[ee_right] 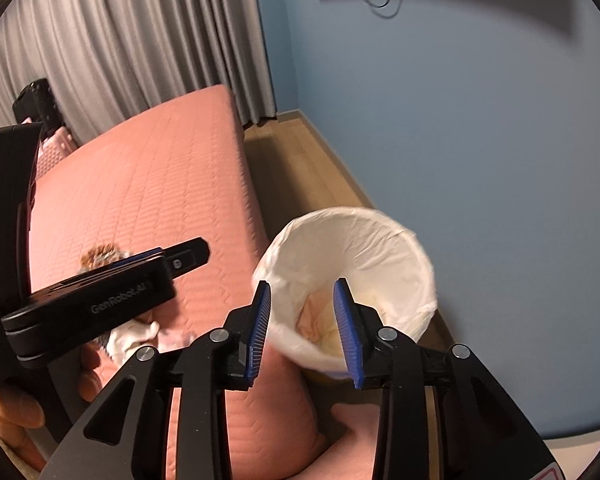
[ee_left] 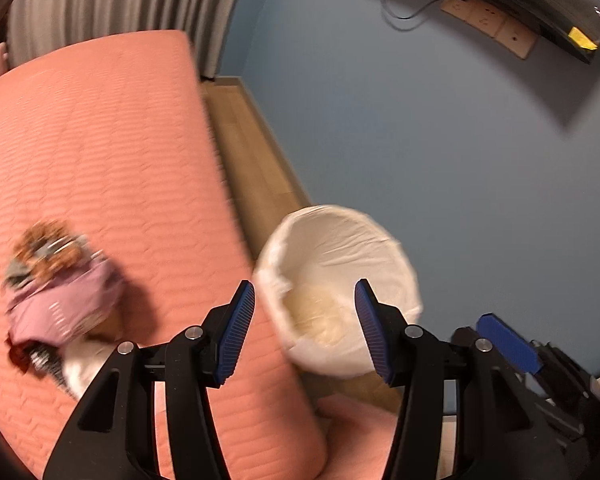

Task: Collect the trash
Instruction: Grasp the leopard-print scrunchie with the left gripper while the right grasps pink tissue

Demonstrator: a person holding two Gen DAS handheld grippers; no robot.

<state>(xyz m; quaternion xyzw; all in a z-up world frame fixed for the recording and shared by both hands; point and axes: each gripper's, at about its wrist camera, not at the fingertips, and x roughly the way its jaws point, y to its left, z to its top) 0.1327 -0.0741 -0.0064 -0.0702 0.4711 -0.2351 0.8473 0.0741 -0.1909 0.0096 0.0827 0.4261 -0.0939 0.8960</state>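
Both tongs empty: your right tongs [ee_right: 302,330] are part open over the lined bin [ee_right: 380,224], left tongs [ee_left: 306,330] wider, between bed and bin. The trash pile [ee_left: 60,292] lies on the bed [ee_left: 100,140], left of the bin; grab it loosely and scraps may fall onto the floor [ee_left: 252,152]. It's blurred here and half hidden behind the left tool in the right view; the bin's contents are unclear.

Quilted matt cloth bed cover [ee_left: 100,152]; crinkled thin plastic bin liner [ee_right: 364,248].
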